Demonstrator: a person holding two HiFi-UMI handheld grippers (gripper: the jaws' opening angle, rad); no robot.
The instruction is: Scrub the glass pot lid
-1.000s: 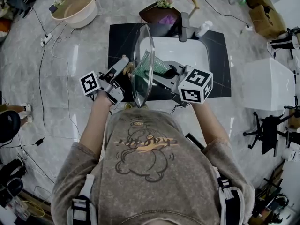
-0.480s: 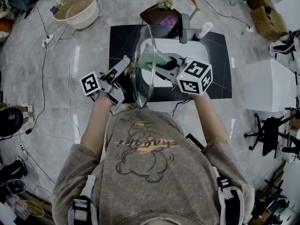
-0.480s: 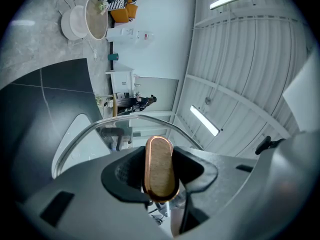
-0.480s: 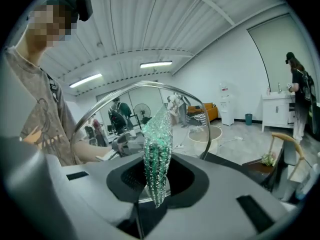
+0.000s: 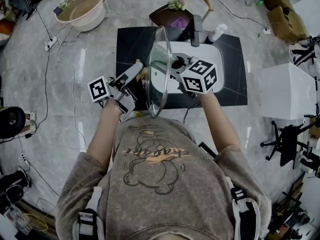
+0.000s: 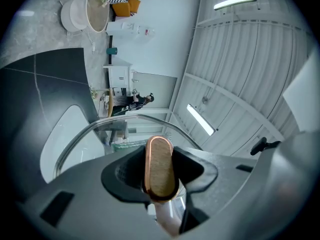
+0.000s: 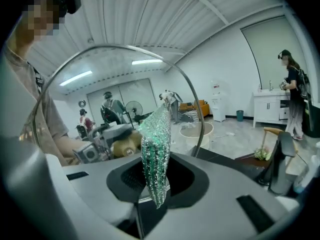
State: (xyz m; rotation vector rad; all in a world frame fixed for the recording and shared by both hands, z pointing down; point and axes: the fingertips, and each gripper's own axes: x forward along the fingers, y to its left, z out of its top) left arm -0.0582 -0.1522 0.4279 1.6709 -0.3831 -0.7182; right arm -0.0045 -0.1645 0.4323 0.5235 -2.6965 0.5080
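shirt (image 5: 150, 184): grey-brown, short sleeves, cartoon print | shoulder straps (image 5: 88, 215): dark webbing, pale buckles | left tongs (image 5: 139, 70): grey body, black-and-white left marker cube (image 5: 99, 89) | right tongs (image 5: 172, 62): grey, matching right marker cube (image 5: 199, 77)

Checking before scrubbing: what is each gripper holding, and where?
Left gripper: glass pot lid, by its knob. Right gripper: green mesh scrubber, by its lower end.

Left gripper (image 5: 141, 73) and right gripper (image 5: 171, 63) face to face, jaws clamped.
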